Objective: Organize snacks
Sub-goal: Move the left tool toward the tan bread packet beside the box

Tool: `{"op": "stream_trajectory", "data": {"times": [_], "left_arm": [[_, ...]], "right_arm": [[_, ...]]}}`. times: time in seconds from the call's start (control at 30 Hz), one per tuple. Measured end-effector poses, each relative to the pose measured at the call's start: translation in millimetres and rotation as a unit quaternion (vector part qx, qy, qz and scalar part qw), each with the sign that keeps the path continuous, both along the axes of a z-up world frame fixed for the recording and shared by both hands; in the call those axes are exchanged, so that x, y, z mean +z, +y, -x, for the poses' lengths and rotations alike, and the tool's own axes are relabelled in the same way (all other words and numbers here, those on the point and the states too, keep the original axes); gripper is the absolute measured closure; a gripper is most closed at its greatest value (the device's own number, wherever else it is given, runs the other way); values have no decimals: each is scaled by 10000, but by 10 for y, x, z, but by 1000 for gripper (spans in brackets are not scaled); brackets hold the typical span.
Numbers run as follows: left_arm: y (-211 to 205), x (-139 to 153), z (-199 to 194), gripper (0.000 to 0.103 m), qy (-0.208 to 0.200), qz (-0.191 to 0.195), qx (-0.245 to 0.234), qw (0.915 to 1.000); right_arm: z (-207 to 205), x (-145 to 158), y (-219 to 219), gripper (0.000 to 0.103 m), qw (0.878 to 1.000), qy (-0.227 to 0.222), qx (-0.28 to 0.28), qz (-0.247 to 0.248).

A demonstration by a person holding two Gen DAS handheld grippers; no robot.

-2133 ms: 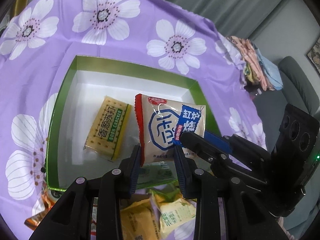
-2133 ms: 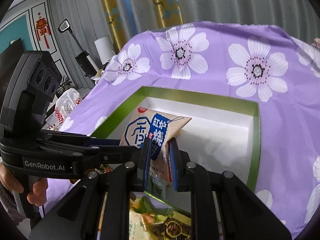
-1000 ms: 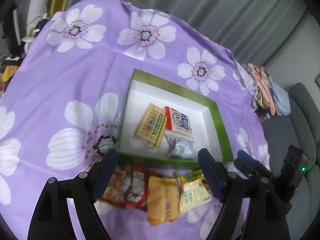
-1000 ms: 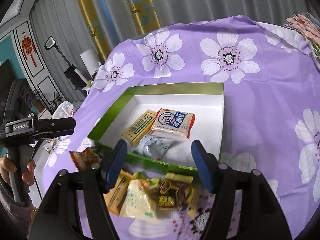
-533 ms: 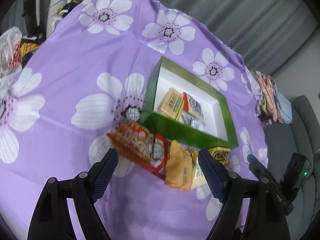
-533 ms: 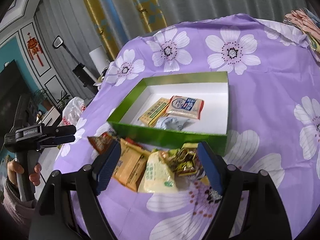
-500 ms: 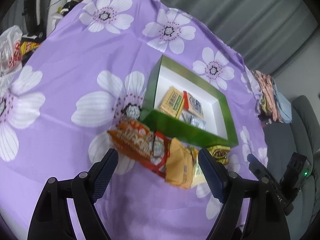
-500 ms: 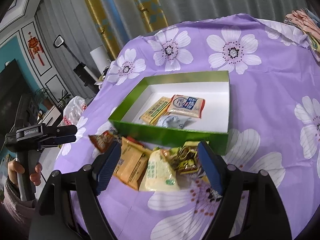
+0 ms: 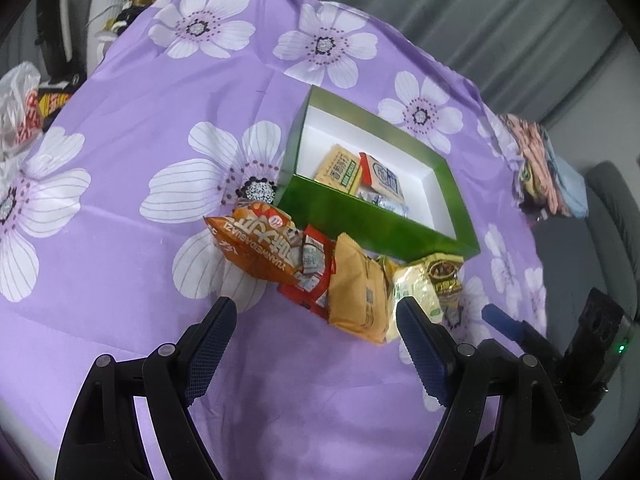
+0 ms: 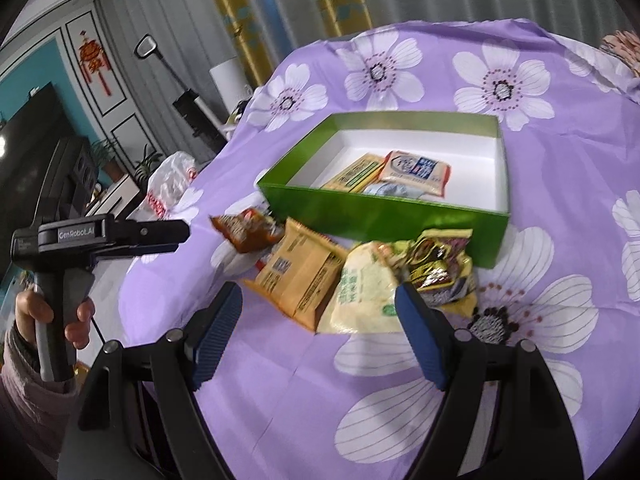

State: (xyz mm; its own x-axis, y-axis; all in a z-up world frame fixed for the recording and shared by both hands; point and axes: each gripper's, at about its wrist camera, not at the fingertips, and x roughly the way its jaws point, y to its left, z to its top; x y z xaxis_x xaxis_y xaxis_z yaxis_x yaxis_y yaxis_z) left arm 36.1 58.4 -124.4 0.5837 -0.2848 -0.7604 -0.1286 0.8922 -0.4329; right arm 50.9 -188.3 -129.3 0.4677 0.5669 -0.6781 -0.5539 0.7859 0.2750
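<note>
Both the left gripper (image 9: 316,324) and right gripper (image 10: 318,312) are released, holding nothing. The loose snack pile (image 9: 352,280) lies on the desk just beyond their fingertips, beside the green box (image 9: 372,216).

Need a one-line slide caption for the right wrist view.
Open right claw above loose snack packets beside the green box, three packets already inside.
</note>
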Motion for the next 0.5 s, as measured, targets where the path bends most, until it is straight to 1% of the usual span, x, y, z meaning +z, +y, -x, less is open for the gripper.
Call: {"op": "stream_trajectory", "data": {"times": [0.27, 0.5], "left_arm": [[-198, -69, -1, 21, -3, -179, -329, 9993], [-301, -130, -24, 21, 42, -330, -463, 9984]], "right_arm": [[86, -183, 181, 24, 9993, 166, 295, 149], [69, -327, 281, 24, 9984, 334, 407, 226]]}}
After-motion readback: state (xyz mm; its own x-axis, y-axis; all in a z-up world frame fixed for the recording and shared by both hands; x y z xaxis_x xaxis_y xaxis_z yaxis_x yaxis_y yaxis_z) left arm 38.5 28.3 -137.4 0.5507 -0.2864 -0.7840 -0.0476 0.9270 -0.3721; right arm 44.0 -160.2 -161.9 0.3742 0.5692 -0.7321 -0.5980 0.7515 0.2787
